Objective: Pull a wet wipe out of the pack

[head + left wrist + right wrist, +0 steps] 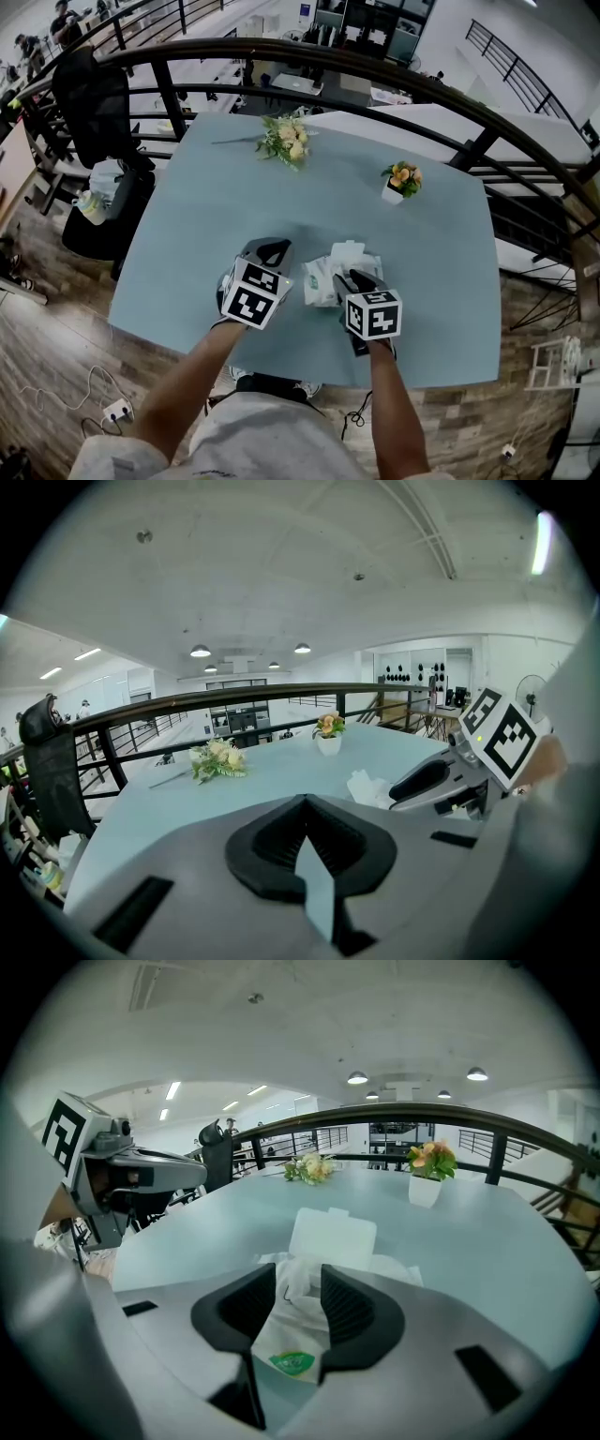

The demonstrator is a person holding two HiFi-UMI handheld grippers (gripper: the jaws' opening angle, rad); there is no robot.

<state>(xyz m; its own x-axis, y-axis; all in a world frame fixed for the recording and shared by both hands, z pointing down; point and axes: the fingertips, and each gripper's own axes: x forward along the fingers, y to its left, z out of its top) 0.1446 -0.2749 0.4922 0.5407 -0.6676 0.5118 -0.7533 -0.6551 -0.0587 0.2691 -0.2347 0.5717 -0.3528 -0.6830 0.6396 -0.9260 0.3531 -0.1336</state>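
Right at the right gripper [300, 1277], the two dark pads [347, 1302] have closed in on a crumpled tuft of wet wipe [295, 1288], which fills the gap between them and touches both. The tuft stands up out of the pack [292, 1358], a soft white pouch with a small green label facing the gripper. Beyond the tuft the pack's white lid [333, 1237] is flipped open and tilted away.

From above, the pack [323, 279] lies flat near the front edge of a pale blue table [206, 206], with the right gripper [356, 279] reaching onto it from the person's side.

Just to the left of the pack is the left gripper [270, 251]. Its fingers [272, 841] meet at the tips with nothing between them, and it points down over bare tabletop, near the pack but not on it. Whether its tips touch the table I cannot tell.

Farther out on the table, well apart from the pack, a bunch of flowers [286, 141] lies on its side, and a little pot of flowers [401, 180] stands upright to its right. A dark railing [375, 66] curves round the far side of the table, and a black chair [94, 103] stands off to the left.
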